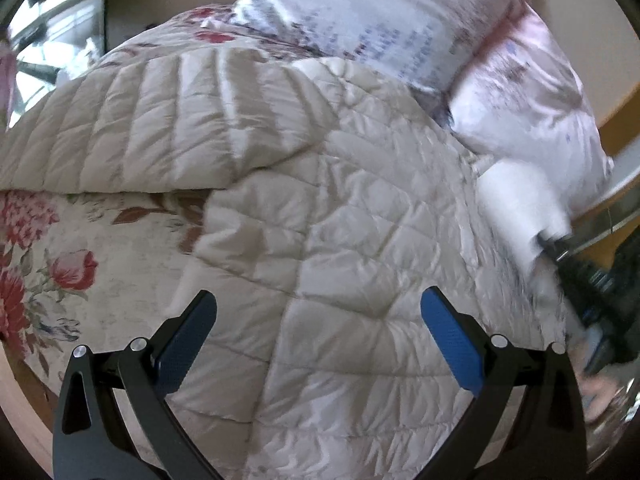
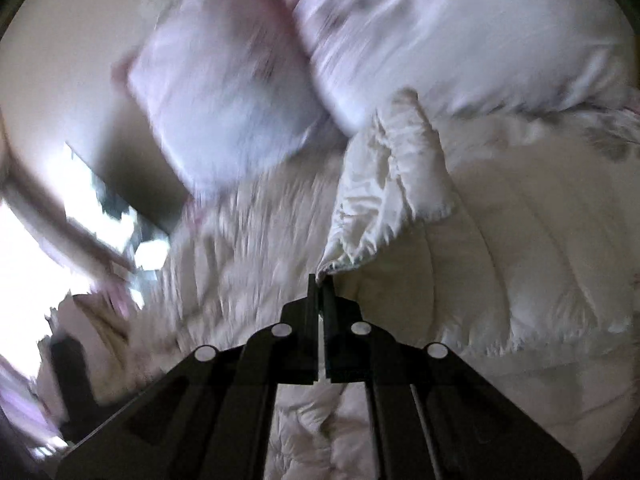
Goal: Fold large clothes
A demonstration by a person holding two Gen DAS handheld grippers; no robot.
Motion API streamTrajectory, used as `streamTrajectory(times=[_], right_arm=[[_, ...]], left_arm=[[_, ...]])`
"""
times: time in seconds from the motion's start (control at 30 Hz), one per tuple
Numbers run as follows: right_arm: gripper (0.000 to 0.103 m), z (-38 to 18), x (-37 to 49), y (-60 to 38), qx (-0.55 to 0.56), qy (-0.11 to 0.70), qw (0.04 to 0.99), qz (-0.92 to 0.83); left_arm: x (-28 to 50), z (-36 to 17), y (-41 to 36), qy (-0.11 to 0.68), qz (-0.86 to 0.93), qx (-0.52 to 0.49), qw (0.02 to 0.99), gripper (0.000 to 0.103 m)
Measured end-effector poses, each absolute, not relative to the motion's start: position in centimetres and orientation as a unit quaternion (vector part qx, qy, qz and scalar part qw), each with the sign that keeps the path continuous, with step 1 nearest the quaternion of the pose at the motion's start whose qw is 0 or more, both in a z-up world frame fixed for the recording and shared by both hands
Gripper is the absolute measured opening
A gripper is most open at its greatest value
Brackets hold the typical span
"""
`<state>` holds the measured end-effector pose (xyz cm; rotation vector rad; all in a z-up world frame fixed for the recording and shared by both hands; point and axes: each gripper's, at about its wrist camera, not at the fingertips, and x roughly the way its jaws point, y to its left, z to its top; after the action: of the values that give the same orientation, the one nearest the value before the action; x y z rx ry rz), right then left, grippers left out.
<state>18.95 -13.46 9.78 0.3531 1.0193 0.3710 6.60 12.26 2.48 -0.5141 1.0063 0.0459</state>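
A home bedroom: pillows [image 1: 360, 12] lie on a floral bedspread [image 1: 60, 264].

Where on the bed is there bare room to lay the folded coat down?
One free patch: the floral bedspread left of the quilted coat, below its folded-over edge. The far side is crowded by two pillows. The right side is taken by the right claw, shut on a coat corner. The left claw is open above the coat.
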Motion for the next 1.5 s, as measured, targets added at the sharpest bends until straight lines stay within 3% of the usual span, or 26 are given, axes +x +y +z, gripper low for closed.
streamTrajectory(times=[0.07,0.17,0.23,0.27,0.47,0.67,0.97,1.37,1.5], right_arm=[[0.003,8.1,18.2,-10.9,0.132,0.513,0.828,0.181],[0.017,6.9,17.1,-8.5,0.097,0.548,0.808,0.191],[0.049,7.2,16.1,-8.1,0.086,0.553,0.803,0.204],[0.052,7.6,15.8,-8.3,0.084,0.548,0.805,0.209],[0.053,9.8,17.4,-8.5,0.109,0.52,0.824,0.197],[0.052,7.4,19.0,-6.3,0.059,0.579,0.795,0.169],[0.055,9.2,17.1,-7.6,0.092,0.57,0.796,0.184],[0.061,9.0,16.3,-9.9,0.109,0.579,0.793,0.157],[0.061,8.9,15.9,-10.9,0.114,0.581,0.792,0.149]], left_arm=[[6.2,2.5,14.0,0.47,0.038,-0.268,0.84,0.102],[5.7,2.5,16.6,0.457,0.058,-0.303,0.834,0.102],[5.2,2.5,19.0,0.443,0.077,-0.33,0.83,0.102],[5.1,2.4,19.8,0.439,0.083,-0.34,0.827,0.102],[3.8,1.2,25.4,0.407,0.127,-0.427,0.797,0.102],[3.1,0.0,29.8,0.378,0.161,-0.489,0.77,0.094],[2.0,-1.7,35.2,0.314,0.211,-0.575,0.725,0.082],[0.2,-4.1,39.6,0.225,0.236,-0.671,0.666,0.05],[-0.2,-4.5,40.4,0.204,0.247,-0.694,0.645,0.027]])
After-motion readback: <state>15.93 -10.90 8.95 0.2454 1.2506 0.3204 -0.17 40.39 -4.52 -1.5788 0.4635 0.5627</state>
